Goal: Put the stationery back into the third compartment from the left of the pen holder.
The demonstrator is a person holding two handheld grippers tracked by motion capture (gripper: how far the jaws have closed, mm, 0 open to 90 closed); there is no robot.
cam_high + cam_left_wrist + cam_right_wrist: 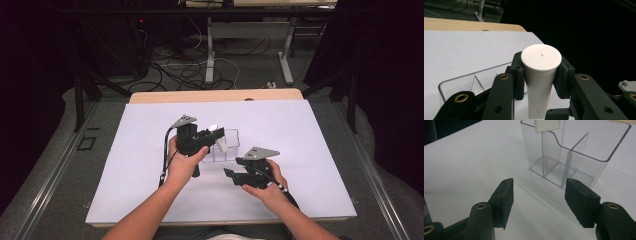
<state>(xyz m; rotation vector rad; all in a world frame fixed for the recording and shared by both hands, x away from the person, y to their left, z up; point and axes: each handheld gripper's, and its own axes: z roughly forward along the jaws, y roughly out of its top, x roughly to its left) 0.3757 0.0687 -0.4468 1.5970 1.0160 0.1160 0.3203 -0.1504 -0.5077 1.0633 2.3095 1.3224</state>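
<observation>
Now keep the left gripper (pixel 541 82) clamped on the white tube (pixel 541 75), lowering it upright into the clear box (pixel 574 157); right gripper (pixel 539 202) jaws gape empty

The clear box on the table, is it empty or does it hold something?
Empty: the clear box shows bare compartments, and the white tube hangs above it in the left claw.

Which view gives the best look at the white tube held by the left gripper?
The left gripper view: the white tube sits clamped between the pads, cap toward the camera. The high view shows it small above the clear organizer; the right gripper view catches one end.
</observation>
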